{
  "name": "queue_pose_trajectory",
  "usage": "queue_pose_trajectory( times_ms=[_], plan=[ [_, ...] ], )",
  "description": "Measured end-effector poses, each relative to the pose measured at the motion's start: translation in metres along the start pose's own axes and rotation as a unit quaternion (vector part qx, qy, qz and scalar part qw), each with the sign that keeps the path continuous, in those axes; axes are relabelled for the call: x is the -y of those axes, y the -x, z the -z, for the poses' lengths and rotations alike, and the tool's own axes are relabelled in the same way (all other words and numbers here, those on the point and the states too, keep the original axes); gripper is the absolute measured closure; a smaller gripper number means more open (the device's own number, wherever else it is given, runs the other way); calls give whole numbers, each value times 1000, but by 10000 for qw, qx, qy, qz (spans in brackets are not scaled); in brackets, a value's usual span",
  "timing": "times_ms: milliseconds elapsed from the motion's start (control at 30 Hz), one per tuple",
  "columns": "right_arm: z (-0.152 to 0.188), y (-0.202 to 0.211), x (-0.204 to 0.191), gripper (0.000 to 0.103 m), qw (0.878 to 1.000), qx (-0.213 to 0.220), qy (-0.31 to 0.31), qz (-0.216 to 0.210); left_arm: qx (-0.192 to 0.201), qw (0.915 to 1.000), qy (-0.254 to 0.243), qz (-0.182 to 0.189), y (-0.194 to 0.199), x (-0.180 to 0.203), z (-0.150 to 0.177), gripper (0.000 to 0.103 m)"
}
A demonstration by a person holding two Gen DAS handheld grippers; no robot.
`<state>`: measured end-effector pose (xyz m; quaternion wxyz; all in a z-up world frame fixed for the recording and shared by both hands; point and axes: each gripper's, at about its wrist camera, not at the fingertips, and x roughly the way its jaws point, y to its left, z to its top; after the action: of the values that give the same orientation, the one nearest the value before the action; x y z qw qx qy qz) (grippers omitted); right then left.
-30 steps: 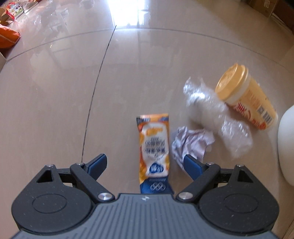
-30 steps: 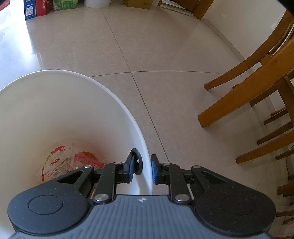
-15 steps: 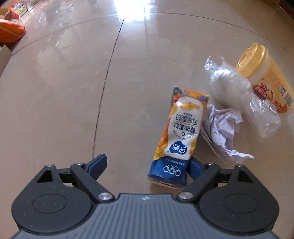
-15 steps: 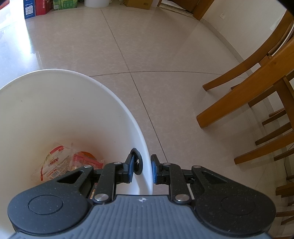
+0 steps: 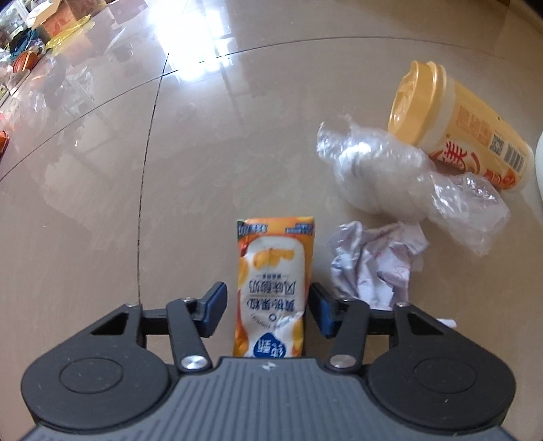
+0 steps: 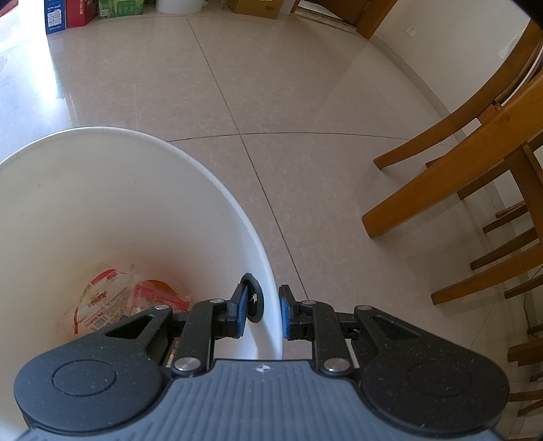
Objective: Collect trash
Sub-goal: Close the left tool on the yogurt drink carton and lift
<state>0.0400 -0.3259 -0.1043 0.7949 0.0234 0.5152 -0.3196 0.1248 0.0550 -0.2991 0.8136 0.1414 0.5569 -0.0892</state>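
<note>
An orange-and-white drink pouch (image 5: 273, 264) lies on the tiled floor between the fingers of my left gripper (image 5: 266, 305). The right pad touches its edge and a thin gap shows at the left pad, so the jaws are still open. Beside the pouch lie a crumpled paper (image 5: 373, 264), a clear plastic bag (image 5: 390, 176) and a tipped yellow lidded cup (image 5: 458, 125). My right gripper (image 6: 261, 312) is shut on the rim of the white bin (image 6: 101, 203). Snack wrappers (image 6: 101, 298) lie at the bin's bottom.
Wooden chair legs (image 6: 458, 163) stand to the right of the bin. Boxes (image 6: 68, 13) line the far wall. Bags and clutter (image 5: 30, 57) sit at the far left of the floor. The bin's white side (image 5: 539, 163) shows at the right edge of the left wrist view.
My left gripper has moved in over the pouch and its fingers have narrowed around it. The right gripper and the bin have stayed still.
</note>
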Motion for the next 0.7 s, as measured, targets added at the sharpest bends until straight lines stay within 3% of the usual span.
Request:
queue_pose_trajectory(
  times_ms=[67, 200, 267, 533, 700],
  plan=[
    [0, 0, 0, 80, 10000, -2, -12, -6, -11, 9999, 69, 87, -3, -1, -1, 61],
    [1, 0, 1, 80, 10000, 2, -3, -15, -35, 9999, 76, 127, 0, -4, 8, 62],
    [0, 0, 1, 80, 10000, 0, -10, -18, -49, 9998, 101, 141, 3, -3, 11, 68],
    [0, 0, 1, 80, 10000, -12, -32, -44, -21, 9999, 111, 127, 18, -5, 21, 68],
    [-1, 0, 3, 80, 10000, -27, -44, -67, -184, 9995, 9, 238, 35, -6, 10, 68]
  ],
)
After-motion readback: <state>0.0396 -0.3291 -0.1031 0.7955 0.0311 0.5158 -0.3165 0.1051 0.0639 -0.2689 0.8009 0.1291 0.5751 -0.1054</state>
